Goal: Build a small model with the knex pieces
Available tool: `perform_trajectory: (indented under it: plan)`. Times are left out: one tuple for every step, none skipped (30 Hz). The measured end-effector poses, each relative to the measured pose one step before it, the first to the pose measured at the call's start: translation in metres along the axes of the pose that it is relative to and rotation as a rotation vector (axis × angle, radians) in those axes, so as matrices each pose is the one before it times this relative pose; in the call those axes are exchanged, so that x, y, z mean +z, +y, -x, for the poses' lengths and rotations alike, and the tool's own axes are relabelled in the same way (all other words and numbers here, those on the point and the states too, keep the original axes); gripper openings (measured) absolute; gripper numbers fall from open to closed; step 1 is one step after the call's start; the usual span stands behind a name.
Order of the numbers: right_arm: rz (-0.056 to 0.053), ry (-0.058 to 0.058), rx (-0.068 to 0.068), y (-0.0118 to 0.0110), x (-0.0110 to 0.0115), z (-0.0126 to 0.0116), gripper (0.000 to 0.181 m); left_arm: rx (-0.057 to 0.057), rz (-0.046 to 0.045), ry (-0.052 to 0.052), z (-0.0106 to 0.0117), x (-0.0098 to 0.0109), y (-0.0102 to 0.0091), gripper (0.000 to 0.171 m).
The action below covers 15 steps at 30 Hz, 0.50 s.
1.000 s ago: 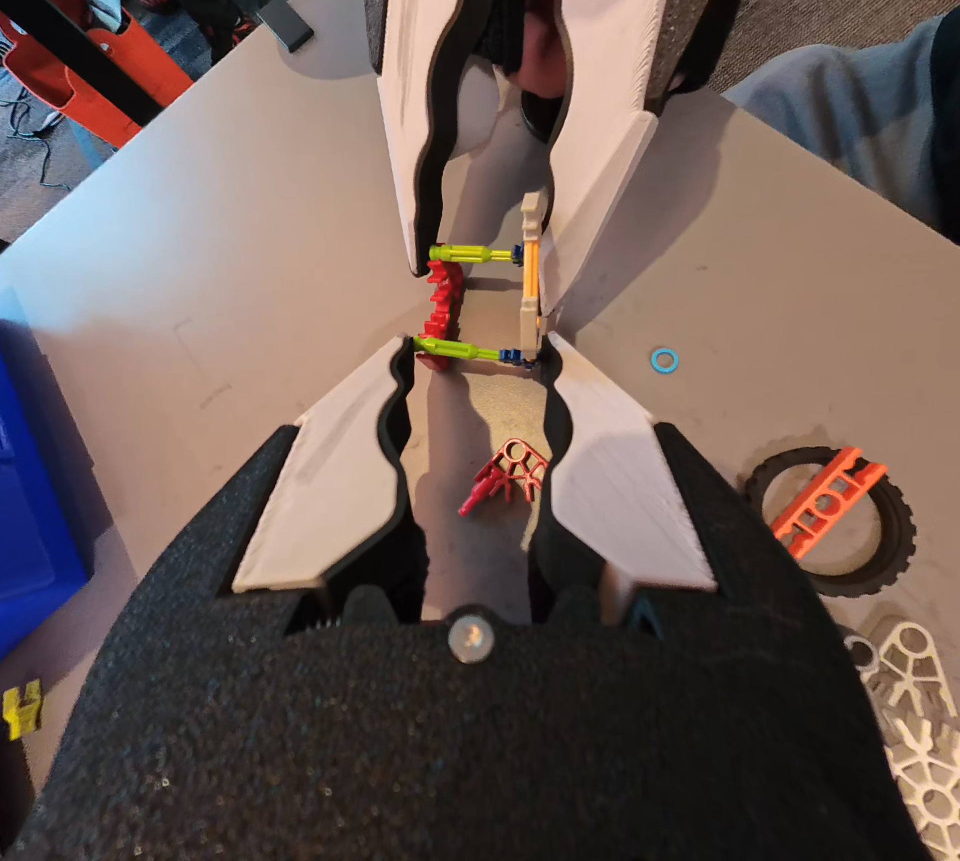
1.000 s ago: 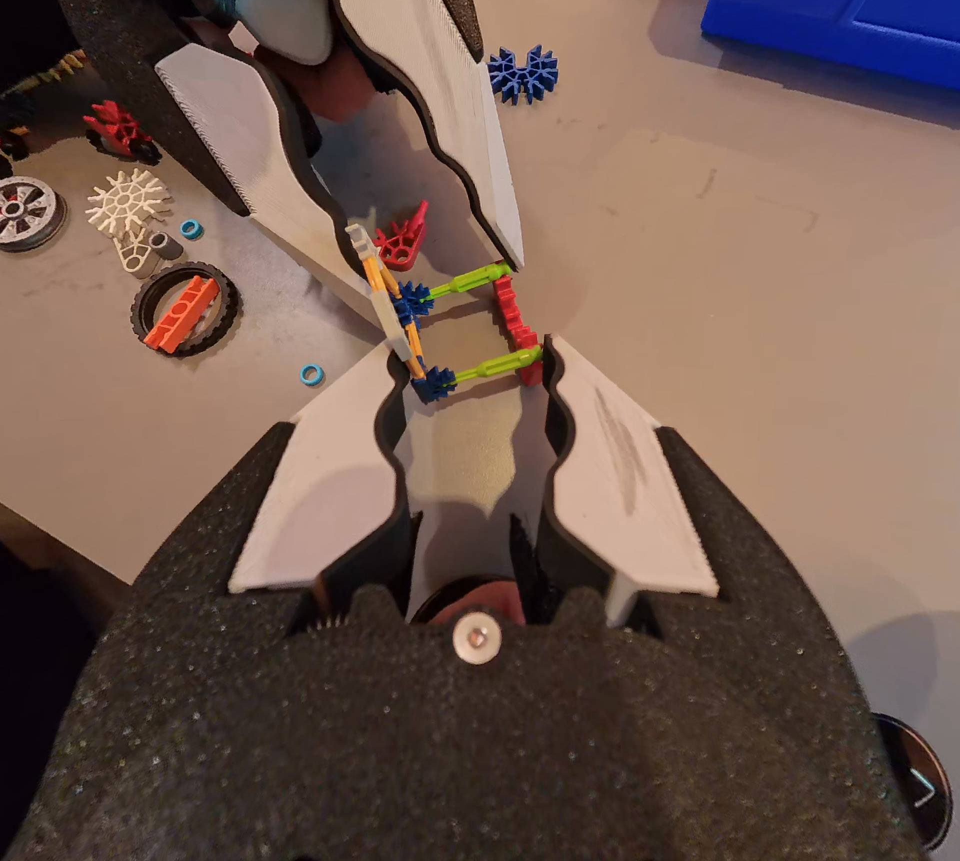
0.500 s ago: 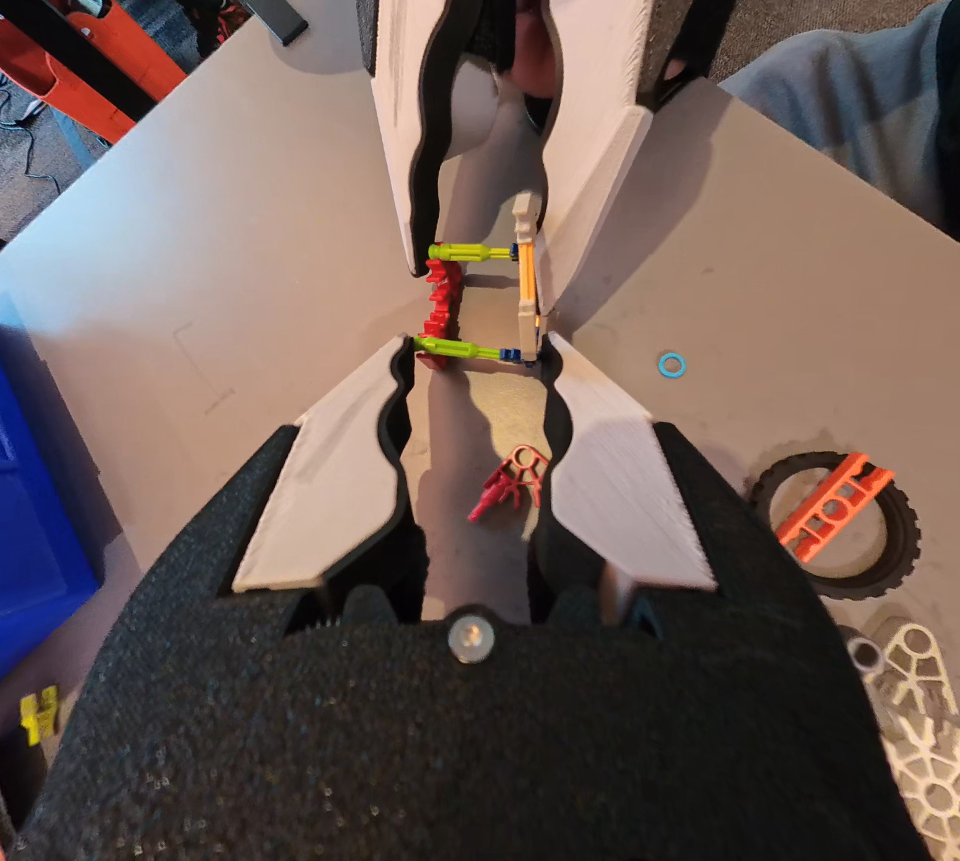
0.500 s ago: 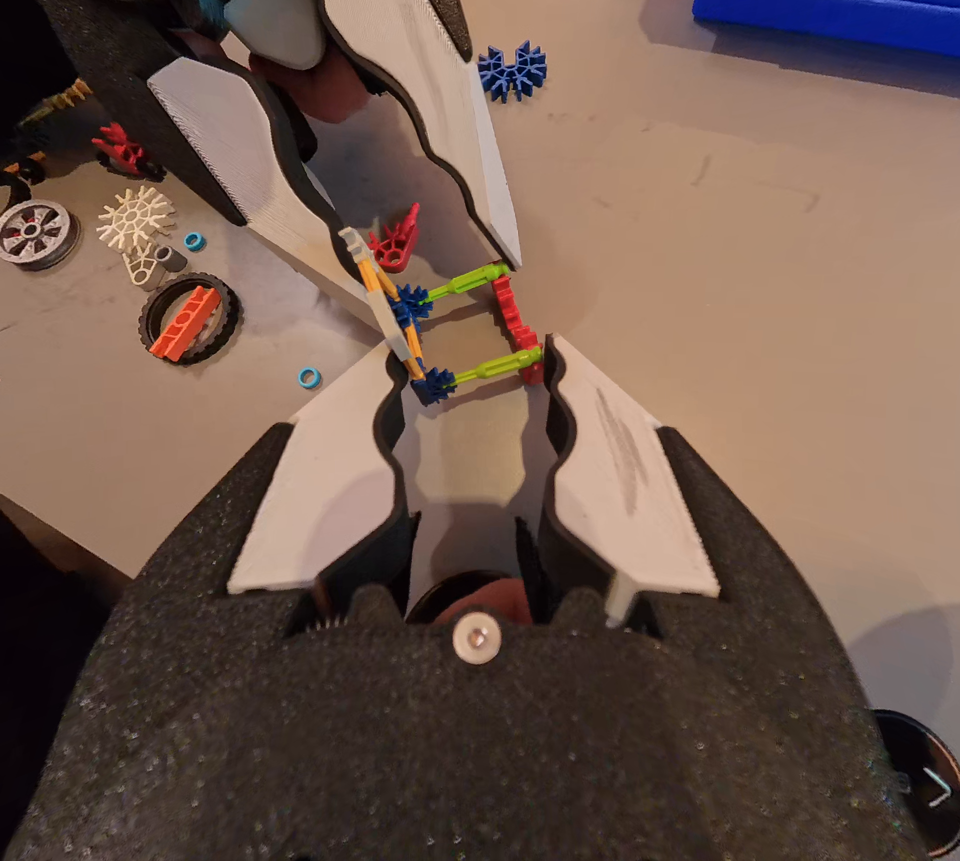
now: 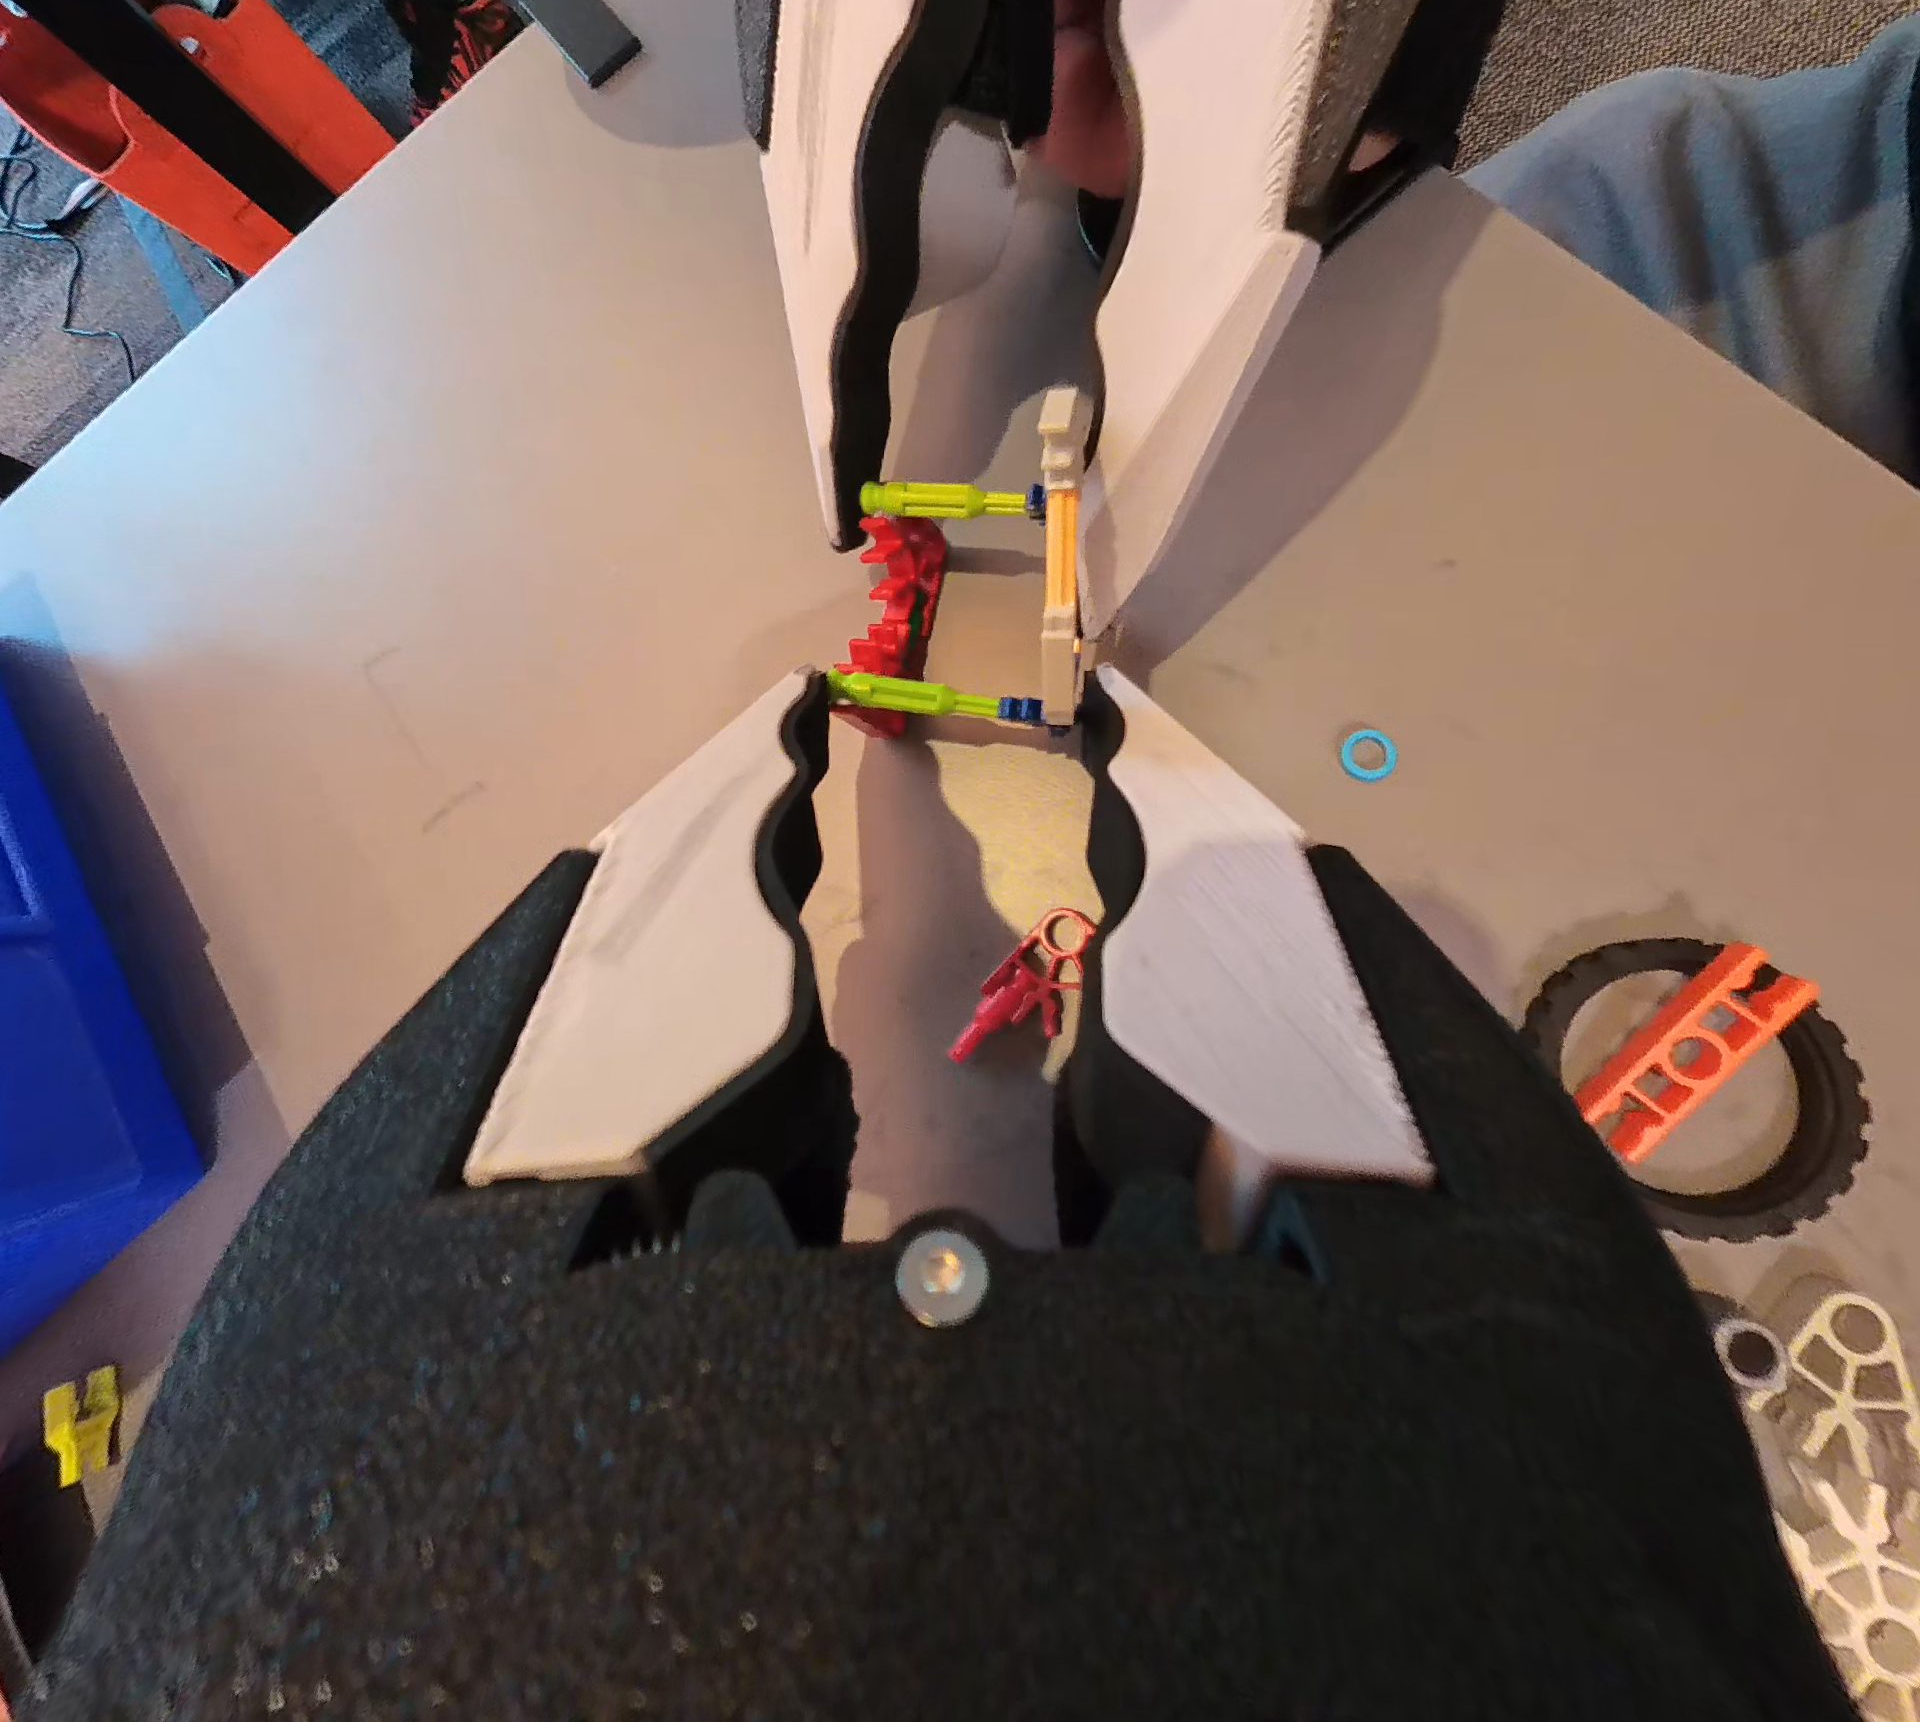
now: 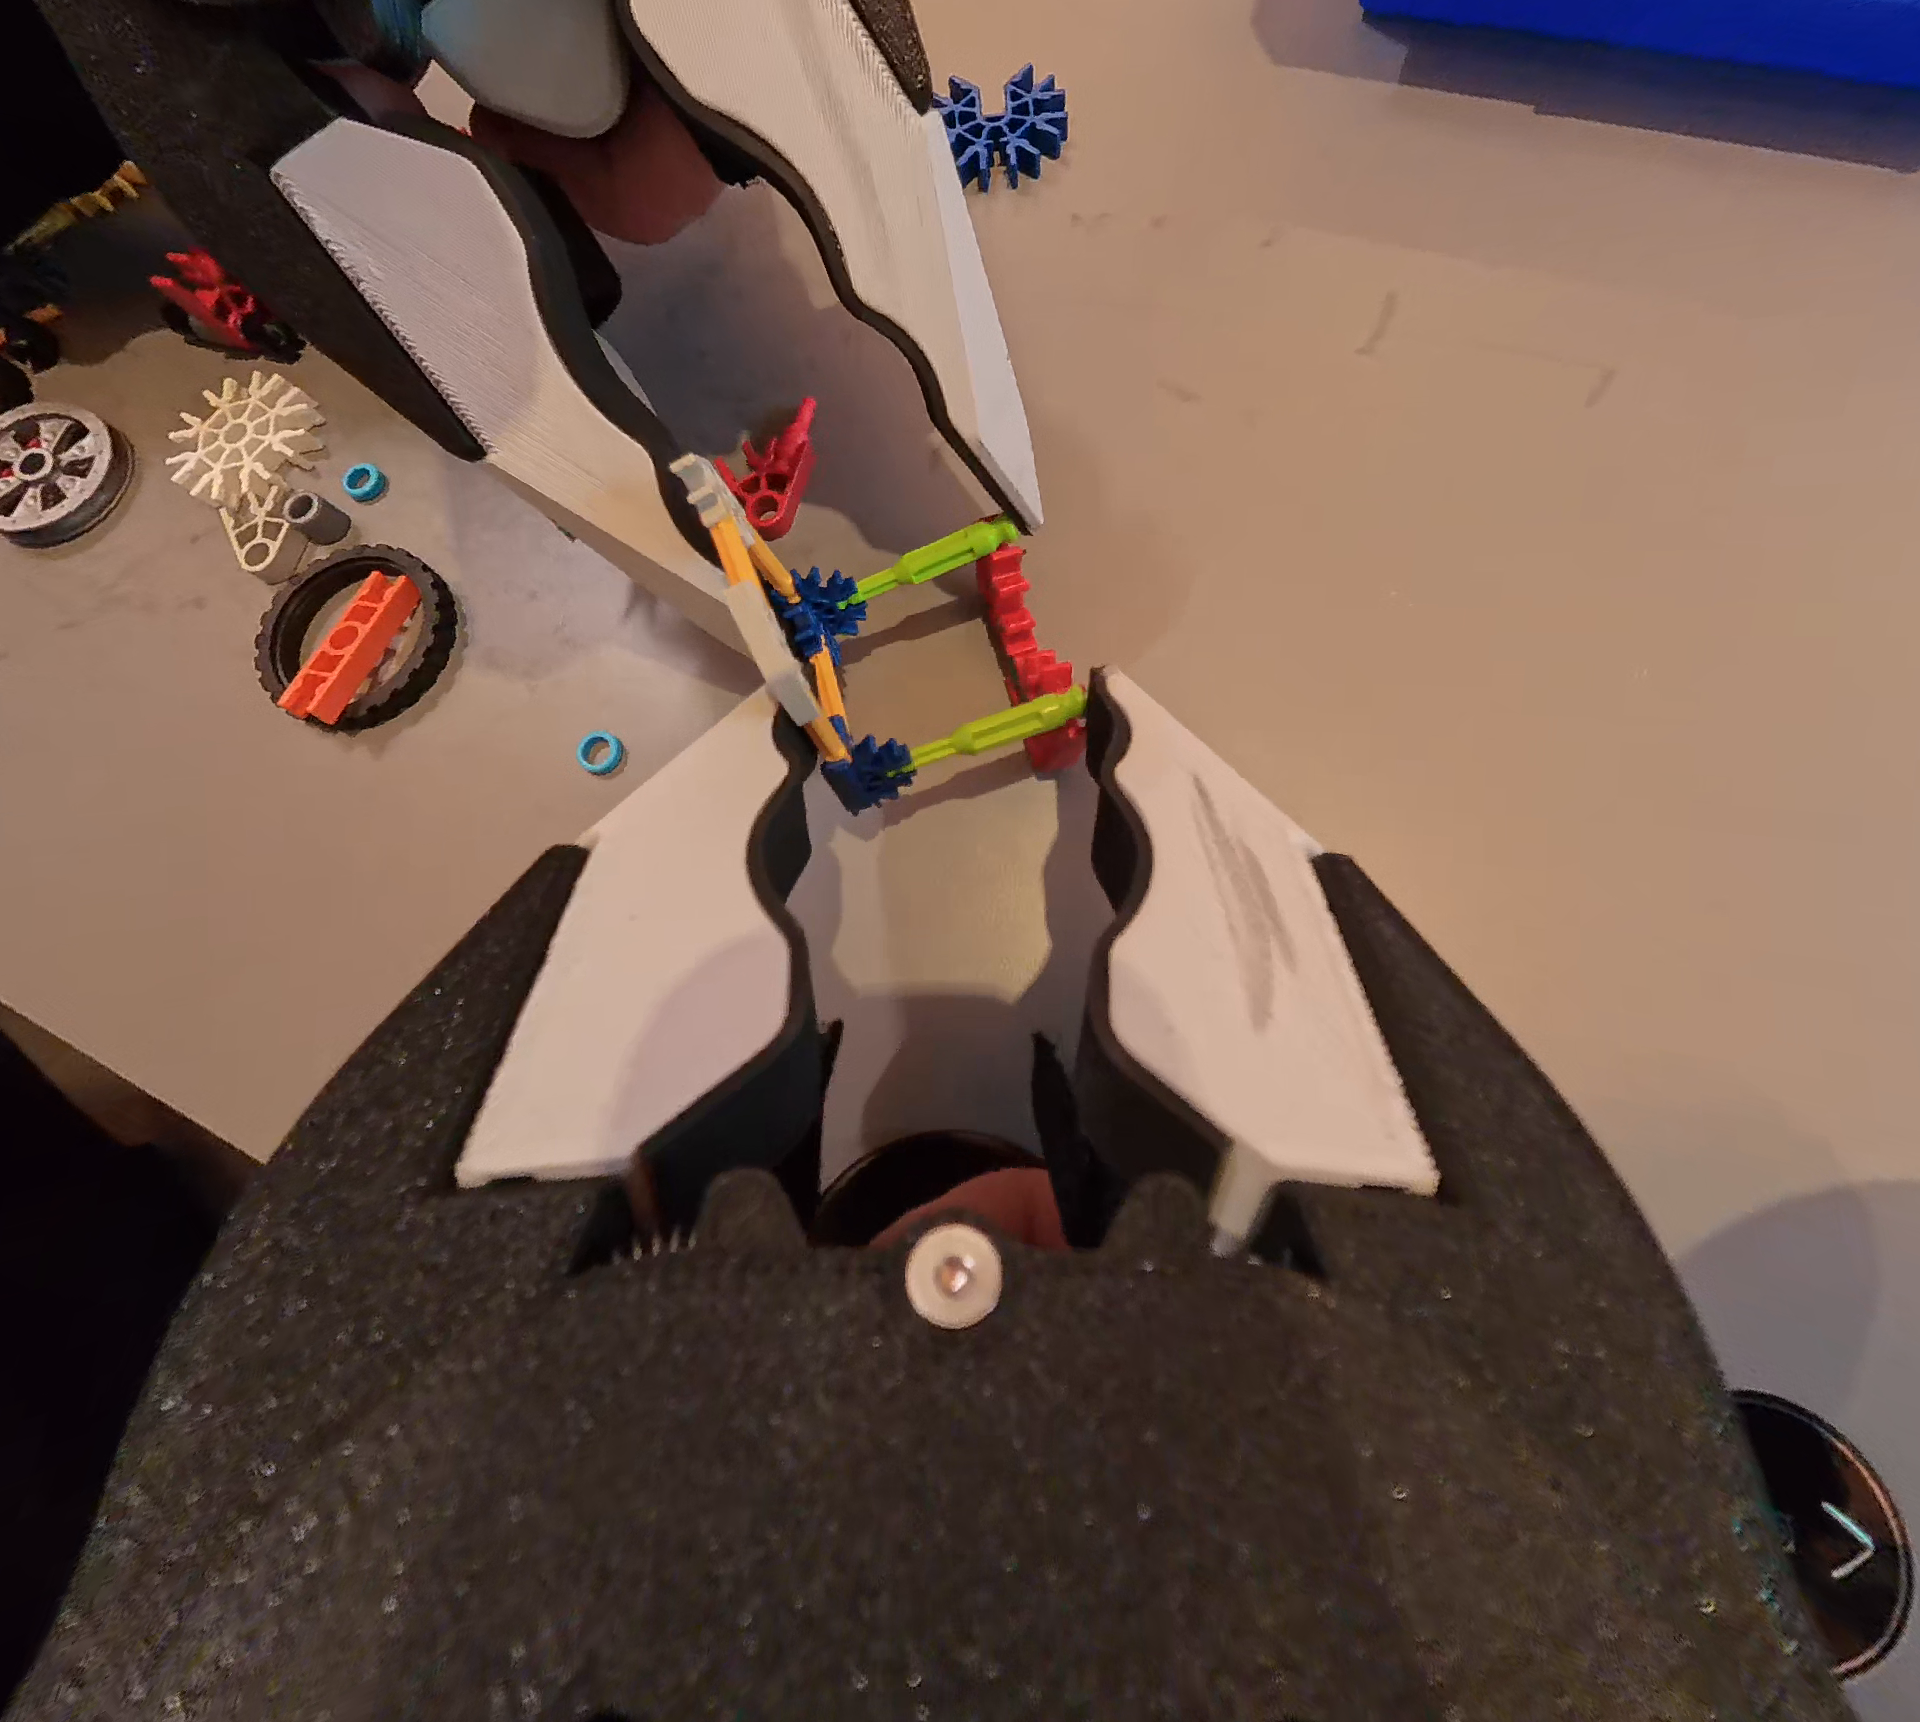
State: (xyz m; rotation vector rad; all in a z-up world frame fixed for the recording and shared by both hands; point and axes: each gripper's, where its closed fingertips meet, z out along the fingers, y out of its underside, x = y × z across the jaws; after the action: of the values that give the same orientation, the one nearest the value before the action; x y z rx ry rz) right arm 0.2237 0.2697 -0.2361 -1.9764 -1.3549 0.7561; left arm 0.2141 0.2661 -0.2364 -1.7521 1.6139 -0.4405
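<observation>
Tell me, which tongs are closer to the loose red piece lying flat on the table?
Left. The loose red piece lies between the left tongs' fingers, behind their tips. The right tongs are beyond the small frame.

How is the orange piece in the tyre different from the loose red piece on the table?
The orange piece is a long flat strip with holes, lying across a black tyre. The red piece is fan-shaped with prongs, lying on the bare table between the left gripper's fingers. Both lie loose, ungripped.

Black foam-textured body [image 5: 935,1464], white wavy-edged jaws, silver screw [image 5: 941,1277], grey-blue sleeve [image 5: 1766,218]
</observation>
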Motion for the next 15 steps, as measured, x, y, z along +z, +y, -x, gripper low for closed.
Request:
perform_trajectory:
  plan:
    - [0.0026,-0.0026,-0.005,0.00056,0.0,0.00062,0.051,-0.001,0.00033,0.0026,-0.00063,-0.00001,-0.00017,0.046]
    - [0.0174,-0.0055,-0.0042,0.00286,0.00098,0.00115,0.051,0.0015,0.01058,0.0113,-0.00221,0.00081,0.00171,0.046]
    - [0.0216,0.0064,-0.005,0.00338,0.00151,-0.00033,0.051,0.0074,0.01986,-0.0031,-0.00062,0.00222,0.00367,0.046]
    - [0.0062,0.0191,-0.0149,0.0008,0.00039,-0.00125,0.051,0.0126,0.01886,-0.0109,0.00044,0.0025,0.00369,0.046]
    - [-0.0039,0.0137,-0.0184,-0.00036,-0.00071,-0.0005,0.052,-0.0023,-0.01035,-0.0003,-0.00048,0.00017,-0.00157,0.046]
    - [-0.0039,0.0028,-0.0063,0.00001,-0.00083,0.00028,0.052,-0.0011,0.00073,0.0028,-0.00065,-0.00081,-0.0005,0.046]
    - [-0.0051,-0.0006,0.0003,-0.00018,-0.00082,0.00005,0.052,0.0063,0.00268,-0.0052,0.00027,-0.00133,-0.00081,0.046]
    - [-0.0006,0.0018,-0.0013,0.00057,-0.00069,-0.00055,0.054,0.0033,0.00316,-0.0033,0.00041,-0.00127,-0.00065,0.046]
    - [0.0045,0.0026,-0.0038,0.00118,-0.00063,-0.00072,0.056,-0.0006,-0.00121,0.0019,-0.00014,-0.00117,-0.00086,0.046]
    - [0.0019,-0.0018,-0.0081,0.00102,-0.00063,0.00013,0.056,-0.0083,-0.00701,0.0068,-0.00029,-0.001,-0.00089,0.046]
    - [-0.0062,0.0002,-0.012,-0.00048,-0.00097,0.00033,0.056,-0.0105,-0.00747,0.0048,0.00012,-0.00089,-0.00083,0.046]
    - [-0.0073,0.0021,-0.0116,-0.00081,-0.00116,0.00039,0.056,-0.0071,-0.00887,0.0035,0.00009,-0.00071,-0.00114,0.046]
    - [-0.0036,0.0006,-0.0132,-0.00056,-0.00098,0.00095,0.056,-0.0067,-0.00636,0.0086,-0.00089,-0.00054,-0.00098,0.046]
    - [-0.0071,-0.0022,-0.0234,-0.0011,-0.00072,0.00208,0.055,-0.0044,-0.00605,0.0098,-0.00136,-0.00003,-0.00118,0.046]
    - [-0.01,-0.0017,-0.031,-0.00166,-0.00076,0.00279,0.052,-0.0048,-0.00271,0.0081,-0.00119,0.00031,-0.00073,0.046]
